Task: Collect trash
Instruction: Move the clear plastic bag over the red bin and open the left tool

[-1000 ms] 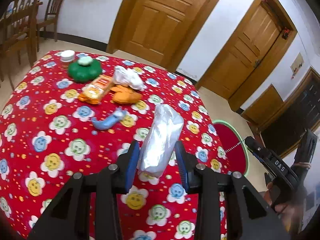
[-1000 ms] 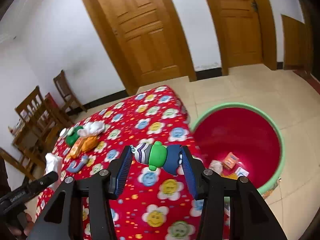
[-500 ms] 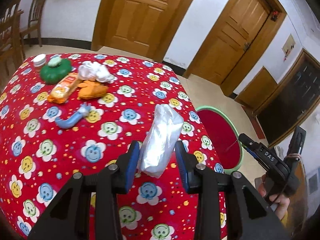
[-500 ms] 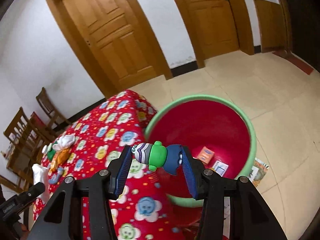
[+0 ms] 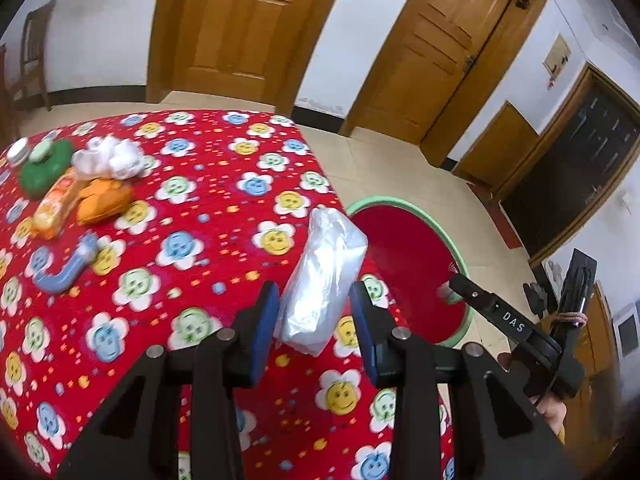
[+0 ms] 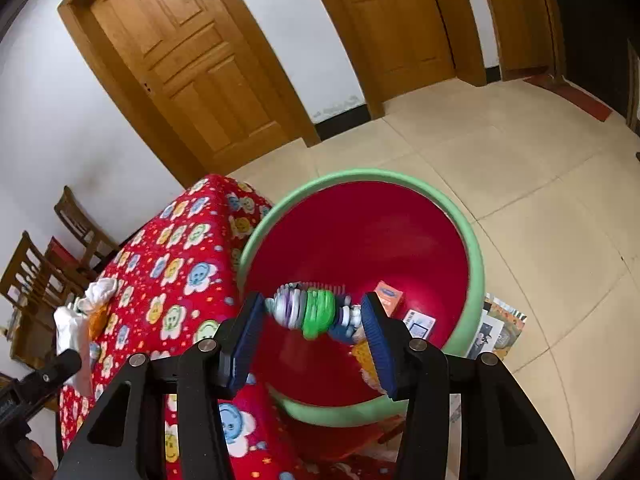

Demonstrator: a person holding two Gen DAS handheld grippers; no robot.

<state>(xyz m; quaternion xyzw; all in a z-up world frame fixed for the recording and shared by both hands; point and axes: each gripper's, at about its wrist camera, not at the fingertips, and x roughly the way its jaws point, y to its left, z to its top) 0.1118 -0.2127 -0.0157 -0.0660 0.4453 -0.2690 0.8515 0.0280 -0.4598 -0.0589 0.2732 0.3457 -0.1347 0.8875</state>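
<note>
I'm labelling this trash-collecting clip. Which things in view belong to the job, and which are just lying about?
Job: clear plastic bag in the left gripper; striped toy in the right gripper; red basin; white tissue wad, orange wrapper and blue piece on the table.
Lying about: wooden chairs; doors; loose papers beside the basin.

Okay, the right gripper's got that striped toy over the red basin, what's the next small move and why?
Probably open the right gripper and let the striped toy fall: it hangs between the pads directly above the red basin, where other trash already lies.
</note>
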